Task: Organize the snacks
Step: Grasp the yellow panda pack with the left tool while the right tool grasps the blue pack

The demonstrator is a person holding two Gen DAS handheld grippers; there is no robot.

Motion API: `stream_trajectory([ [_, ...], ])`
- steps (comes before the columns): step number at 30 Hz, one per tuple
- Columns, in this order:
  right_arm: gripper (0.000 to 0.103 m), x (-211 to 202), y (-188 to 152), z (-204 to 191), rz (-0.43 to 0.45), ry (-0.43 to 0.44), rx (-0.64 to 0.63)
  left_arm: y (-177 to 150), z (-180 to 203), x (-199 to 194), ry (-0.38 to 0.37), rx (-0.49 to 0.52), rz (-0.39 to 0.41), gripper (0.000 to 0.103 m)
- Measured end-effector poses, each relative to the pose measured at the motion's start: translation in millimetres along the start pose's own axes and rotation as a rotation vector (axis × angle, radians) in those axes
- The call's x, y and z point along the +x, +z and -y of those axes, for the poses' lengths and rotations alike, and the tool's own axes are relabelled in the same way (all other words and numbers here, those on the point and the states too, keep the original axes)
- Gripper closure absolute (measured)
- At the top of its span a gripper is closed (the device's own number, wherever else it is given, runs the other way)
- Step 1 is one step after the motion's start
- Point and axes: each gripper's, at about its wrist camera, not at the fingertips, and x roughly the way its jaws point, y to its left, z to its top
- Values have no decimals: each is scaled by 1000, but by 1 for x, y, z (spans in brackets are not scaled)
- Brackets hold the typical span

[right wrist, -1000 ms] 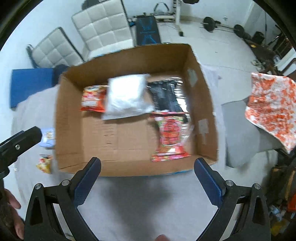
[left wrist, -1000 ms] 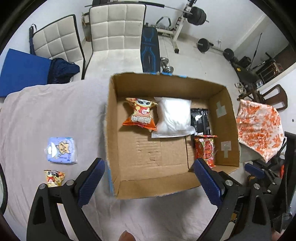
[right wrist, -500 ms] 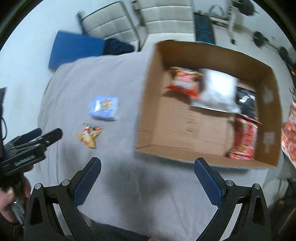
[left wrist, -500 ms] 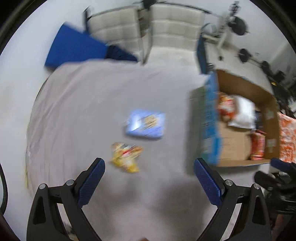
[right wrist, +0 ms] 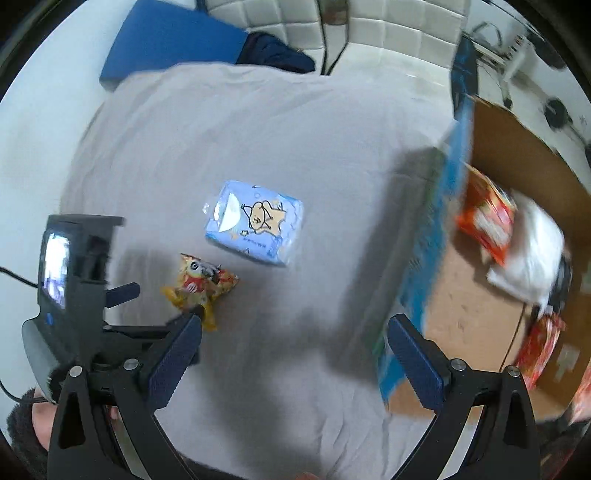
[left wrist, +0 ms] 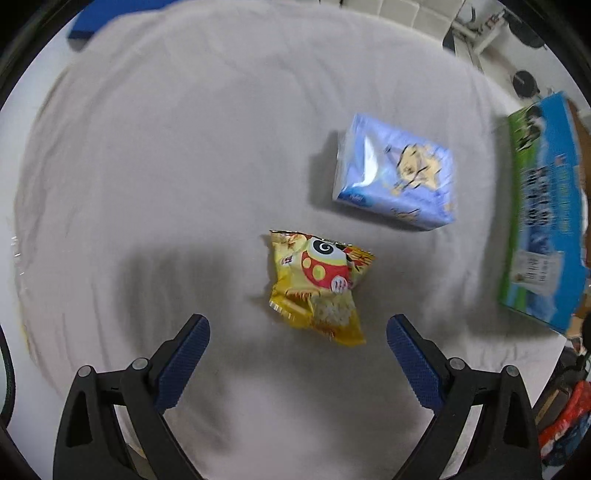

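Grey cloth covers the whole work surface in the left wrist view, creased and softly blurred toward its far edge. On it, ahead of the left gripper, lies a yellow snack bag printed with a round red cartoon figure; the bag sits between the lines of the two blue-padded fingers, which stand wide apart with nothing clamped and do not touch it. Beyond the bag and to the right rests a pale blue packet with a cartoon bear, flat on the cloth and apart from the yellow bag. At the right edge rises the blue-and-green printed outer wall of a cardboard box, blurred.

Grey cloth again fills most of the right wrist view, with white quilted chairs and a blue pad behind it. The right gripper hovers over bare cloth, its fingers spread wide and empty. At the left the left gripper appears from the side, low over the yellow snack bag, with a fuzzy dark sleeve behind it. The pale blue packet lies just beyond that bag. To the right stands the cardboard box, open, holding an orange-red bag, a white bag and another red bag against its near wall.
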Motion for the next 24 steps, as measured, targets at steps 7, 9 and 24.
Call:
stream_trajectory([
  [7,1,57,48,-35,-116,-132,-219,18,0,64,-50,-5,-105,37],
  [9,1,70,57,-43,-140,-155,-283,17,-6,65,-63,-35,-77,49],
  [24,1,157,94,-104,-291,-261,-672,8,-56,69,-116,-227,-46,50],
])
